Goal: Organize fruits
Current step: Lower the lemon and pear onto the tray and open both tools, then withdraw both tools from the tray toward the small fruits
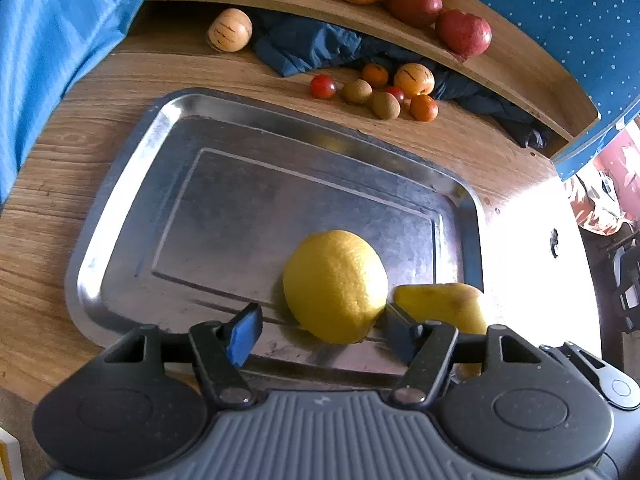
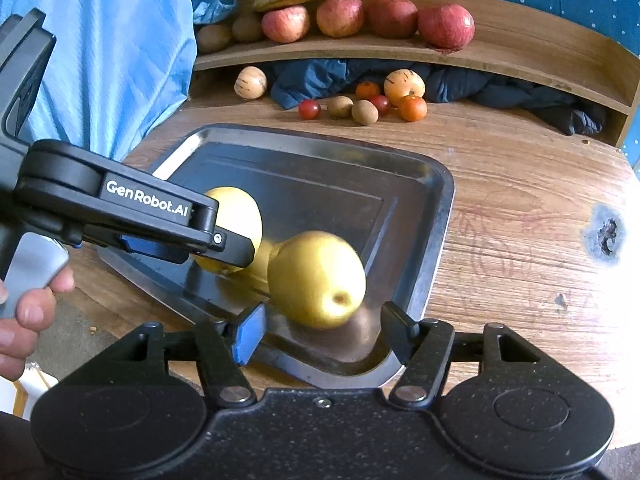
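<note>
Round wooden table [image 2: 520,208] under rectangular steel tray [image 1: 120,240]. On tray, near corner: yellow lemon [image 1: 336,286] touching yellow pear [image 2: 316,278]. Left gripper [image 1: 320,332] spread round lemon, right gripper [image 2: 320,330] spread round pear, pads off fruit. Beyond tray: dark-blue crumpled cloth [image 1: 304,46], small mixed fruits [image 1: 376,90], red apples [image 2: 368,18] on curved wooden shelf [image 2: 520,52].

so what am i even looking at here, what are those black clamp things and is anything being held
They are hand-held grippers: a person holds one in each hand, each with a camera looking along its jaws. One picture is from the left gripper, the other from the right gripper, where the person's hand shows. On the wooden table lies a metal tray with a lemon and a pear. Both jaws stand open around these fruits; nothing is held. Small fruits lie behind, apples on a shelf.
</note>
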Demonstrator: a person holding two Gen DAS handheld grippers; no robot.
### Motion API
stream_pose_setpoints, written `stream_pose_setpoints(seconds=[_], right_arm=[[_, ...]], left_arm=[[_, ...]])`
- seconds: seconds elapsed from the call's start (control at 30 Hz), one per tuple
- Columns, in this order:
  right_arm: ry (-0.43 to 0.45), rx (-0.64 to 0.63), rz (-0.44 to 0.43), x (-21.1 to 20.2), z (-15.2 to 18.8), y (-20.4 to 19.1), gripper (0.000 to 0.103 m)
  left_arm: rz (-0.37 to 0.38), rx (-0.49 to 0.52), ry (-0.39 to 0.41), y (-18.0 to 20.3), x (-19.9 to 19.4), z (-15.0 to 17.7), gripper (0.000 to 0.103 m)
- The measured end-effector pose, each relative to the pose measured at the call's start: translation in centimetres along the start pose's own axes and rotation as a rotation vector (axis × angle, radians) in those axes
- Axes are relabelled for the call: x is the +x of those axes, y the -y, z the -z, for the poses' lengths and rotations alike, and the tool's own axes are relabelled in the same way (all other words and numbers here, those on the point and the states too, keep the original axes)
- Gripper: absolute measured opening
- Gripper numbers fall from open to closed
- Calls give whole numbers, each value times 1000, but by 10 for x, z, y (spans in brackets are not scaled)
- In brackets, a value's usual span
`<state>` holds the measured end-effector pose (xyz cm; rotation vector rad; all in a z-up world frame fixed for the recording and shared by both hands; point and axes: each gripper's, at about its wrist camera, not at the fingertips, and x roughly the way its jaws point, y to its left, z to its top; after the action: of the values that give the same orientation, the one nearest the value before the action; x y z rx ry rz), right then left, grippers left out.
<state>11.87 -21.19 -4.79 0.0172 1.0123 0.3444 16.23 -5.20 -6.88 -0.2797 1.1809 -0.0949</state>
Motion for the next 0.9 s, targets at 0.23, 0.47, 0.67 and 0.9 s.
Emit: stream_pose_setpoints(seconds=[0.23, 0.47, 0.67, 0.9], right_arm=[[37, 1, -4, -14, 2, -1, 82], [24, -14, 14, -27, 6, -6, 94], [-1, -17, 19, -33, 10, -9, 102], [-18, -16, 27, -34, 14, -14, 102]], left_arm=[[-33, 9, 0, -8, -13, 9, 81], [-36, 36, 11, -19, -36, 22, 90], [-92, 62, -18, -25, -44, 31, 100], [-219, 70, -81, -35, -45, 35, 102]])
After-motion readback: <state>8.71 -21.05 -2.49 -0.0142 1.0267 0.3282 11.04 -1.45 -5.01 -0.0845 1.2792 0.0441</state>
